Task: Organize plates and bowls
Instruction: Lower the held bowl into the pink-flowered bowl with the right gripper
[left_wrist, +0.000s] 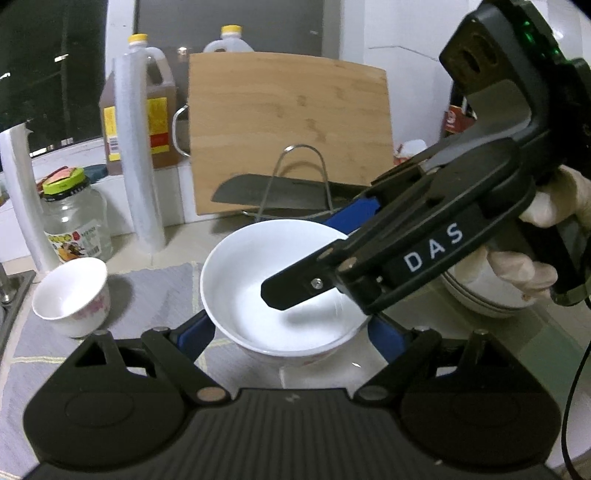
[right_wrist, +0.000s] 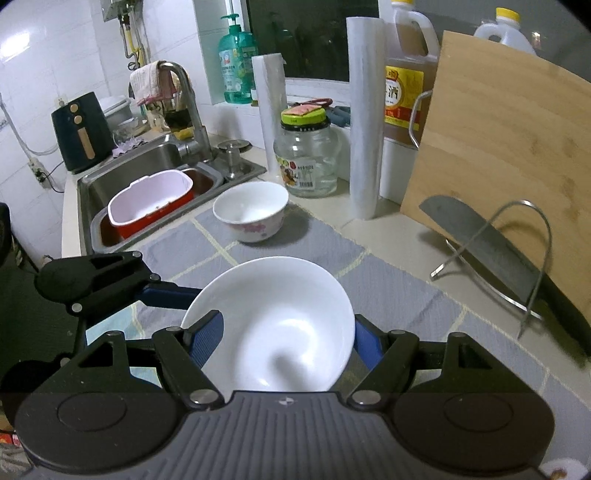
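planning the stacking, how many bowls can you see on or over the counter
At least 3: a white bowl held between both grippers, a floral bowl on the grey mat near the sink, and stacked bowls behind the right gripper, their number hidden.

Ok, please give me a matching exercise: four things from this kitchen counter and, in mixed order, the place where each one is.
Things
1. large white bowl
2. small flowered bowl
3. cleaver
4. glass jar

Places
A. between the two white rolls
B. lying through the wire rack
C. on the grey mat, near the sink
D. gripped in the right tool

Pairs: 1-D, 2-C, 3-B, 4-A
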